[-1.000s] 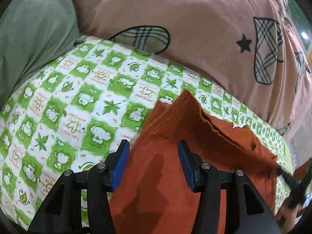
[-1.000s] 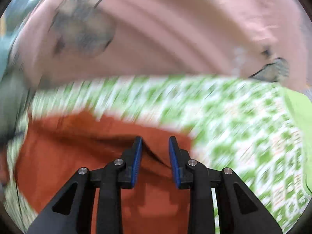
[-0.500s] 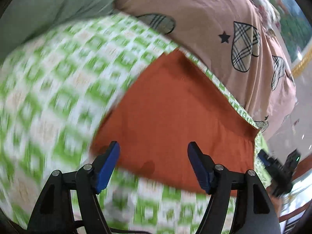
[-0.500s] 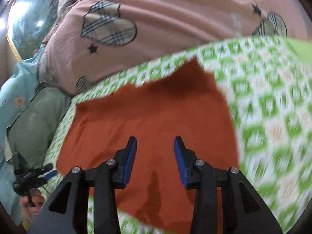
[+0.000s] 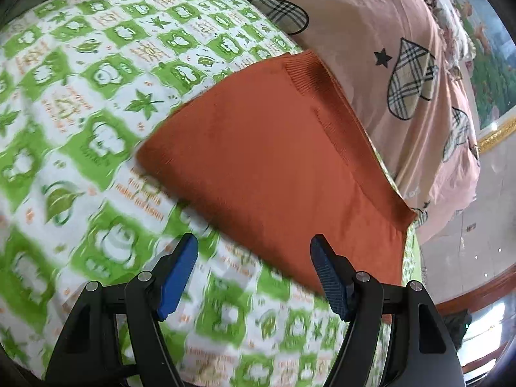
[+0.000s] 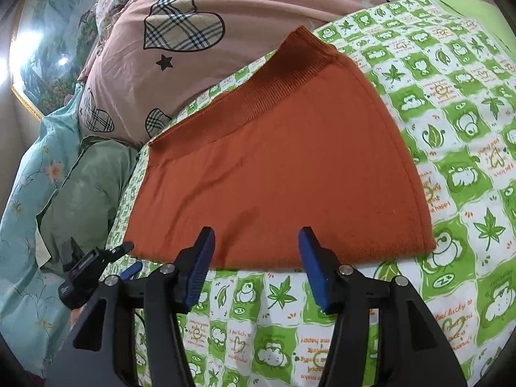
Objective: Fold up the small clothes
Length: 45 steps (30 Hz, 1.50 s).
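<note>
Orange knit garment (image 6: 283,174), one piece only, is laid flat on the green-and-white patterned sheet (image 6: 451,148), its ribbed band at the far edge beside one pink duvet (image 6: 200,74). Two grippers are seen: left gripper (image 5: 254,271) and right gripper (image 6: 254,267), both with jaws apart, nothing held. Bare sheet is seen near and right.

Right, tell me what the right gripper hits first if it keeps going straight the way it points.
Probably the near hem of the orange garment, lying flat on the green-checked sheet. The open right gripper points straight at that edge, though its height above the sheet is unclear.
</note>
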Each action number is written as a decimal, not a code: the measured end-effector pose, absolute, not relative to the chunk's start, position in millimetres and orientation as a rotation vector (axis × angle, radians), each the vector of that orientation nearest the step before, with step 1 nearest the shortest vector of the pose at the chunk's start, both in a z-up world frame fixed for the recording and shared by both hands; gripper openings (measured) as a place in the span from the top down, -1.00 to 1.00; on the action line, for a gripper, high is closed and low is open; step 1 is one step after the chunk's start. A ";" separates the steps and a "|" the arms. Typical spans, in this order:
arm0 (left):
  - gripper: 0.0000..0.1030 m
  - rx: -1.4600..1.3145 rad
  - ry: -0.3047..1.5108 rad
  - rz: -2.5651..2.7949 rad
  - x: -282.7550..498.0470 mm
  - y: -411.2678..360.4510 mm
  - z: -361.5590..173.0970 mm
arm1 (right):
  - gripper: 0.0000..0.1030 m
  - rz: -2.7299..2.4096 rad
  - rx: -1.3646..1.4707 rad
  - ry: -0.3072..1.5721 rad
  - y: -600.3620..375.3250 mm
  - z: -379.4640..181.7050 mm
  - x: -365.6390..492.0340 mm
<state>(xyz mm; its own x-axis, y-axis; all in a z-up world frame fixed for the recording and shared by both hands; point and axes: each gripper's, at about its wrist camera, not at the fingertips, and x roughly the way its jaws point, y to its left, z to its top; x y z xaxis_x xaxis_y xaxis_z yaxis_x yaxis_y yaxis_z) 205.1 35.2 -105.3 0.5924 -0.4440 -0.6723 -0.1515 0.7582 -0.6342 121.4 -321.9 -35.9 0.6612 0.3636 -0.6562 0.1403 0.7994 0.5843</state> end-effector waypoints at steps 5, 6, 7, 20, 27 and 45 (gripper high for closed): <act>-0.41 -0.736 0.899 -0.149 225.9 36.8 -105.6 | -0.12 0.126 0.668 0.853 -328.7 -40.1 121.7; -0.40 -0.741 0.895 -0.144 230.1 37.3 -105.8 | -0.12 0.125 0.672 0.855 -330.6 -41.4 123.4; -0.36 -0.739 0.888 -0.139 235.4 37.1 -105.2 | -0.12 0.124 0.674 0.855 -331.4 -42.2 124.6; 0.82 -0.560 0.781 -0.272 245.3 -9.5 -52.4 | -0.13 0.155 0.687 0.858 -360.3 -33.7 158.5; 0.82 -0.164 0.720 -0.418 222.8 -131.1 -10.8 | -0.14 0.243 0.728 0.863 -374.8 -19.9 183.9; 0.87 0.358 0.657 -0.466 183.2 -240.1 -73.0 | 0.10 0.371 0.661 1.100 -325.8 -64.3 334.7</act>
<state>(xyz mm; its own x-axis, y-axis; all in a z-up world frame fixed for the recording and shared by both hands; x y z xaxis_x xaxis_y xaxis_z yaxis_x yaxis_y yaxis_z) 183.2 -240.1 -73.0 0.6956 -0.2982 -0.6536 0.5184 0.8382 0.1694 334.7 -325.8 -64.3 0.4208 0.5826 -0.6953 0.0422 0.7531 0.6566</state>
